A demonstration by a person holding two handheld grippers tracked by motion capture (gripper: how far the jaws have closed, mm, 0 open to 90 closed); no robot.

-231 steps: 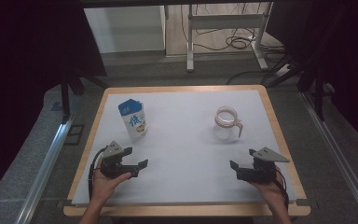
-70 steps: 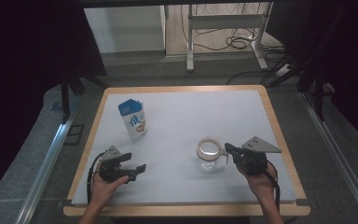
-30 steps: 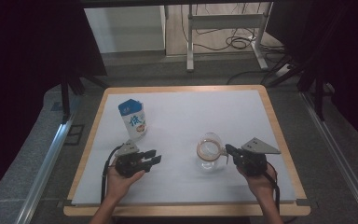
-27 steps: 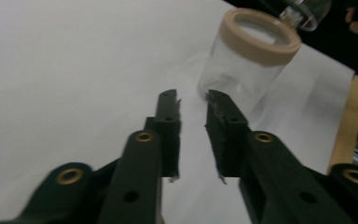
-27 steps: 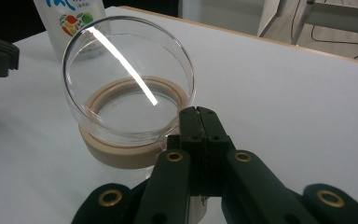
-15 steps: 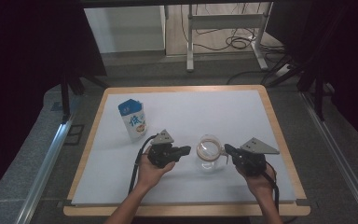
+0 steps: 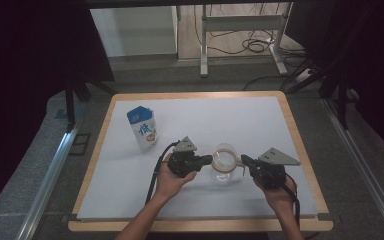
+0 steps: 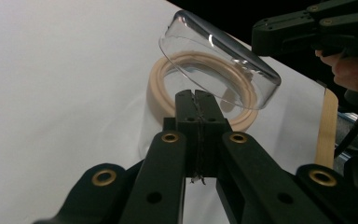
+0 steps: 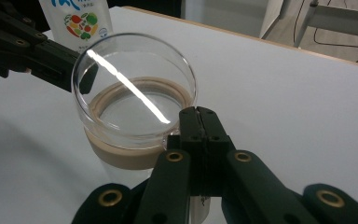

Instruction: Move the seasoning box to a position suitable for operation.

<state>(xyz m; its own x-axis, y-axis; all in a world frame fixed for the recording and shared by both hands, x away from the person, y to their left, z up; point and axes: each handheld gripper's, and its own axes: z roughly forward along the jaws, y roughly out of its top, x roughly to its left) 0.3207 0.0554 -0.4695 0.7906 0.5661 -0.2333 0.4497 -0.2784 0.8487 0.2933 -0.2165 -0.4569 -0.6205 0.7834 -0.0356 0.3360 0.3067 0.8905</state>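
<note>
A clear glass jar (image 7: 225,169) with a beige collar (image 9: 121,156) stands at the front middle of the white mat. Its round glass lid (image 8: 214,51) is tilted up on the side toward my left gripper (image 7: 209,160). That gripper is shut, and its tips (image 8: 196,95) sit at the beige ring just under the raised lid edge. My right gripper (image 7: 243,160) is shut against the opposite side of the collar (image 9: 197,112). It holds the jar by a thin part that the jaws hide.
A blue and white drink carton (image 7: 143,129) stands upright at the back left of the mat, also seen as the carton (image 9: 77,18) behind the jar. The wooden table rim (image 7: 300,150) frames the mat. Dark floor and metal stands lie beyond.
The right gripper brought the jar from the back right to the front middle and has stayed on it. In the last second the left gripper moved from the front left to the jar.
</note>
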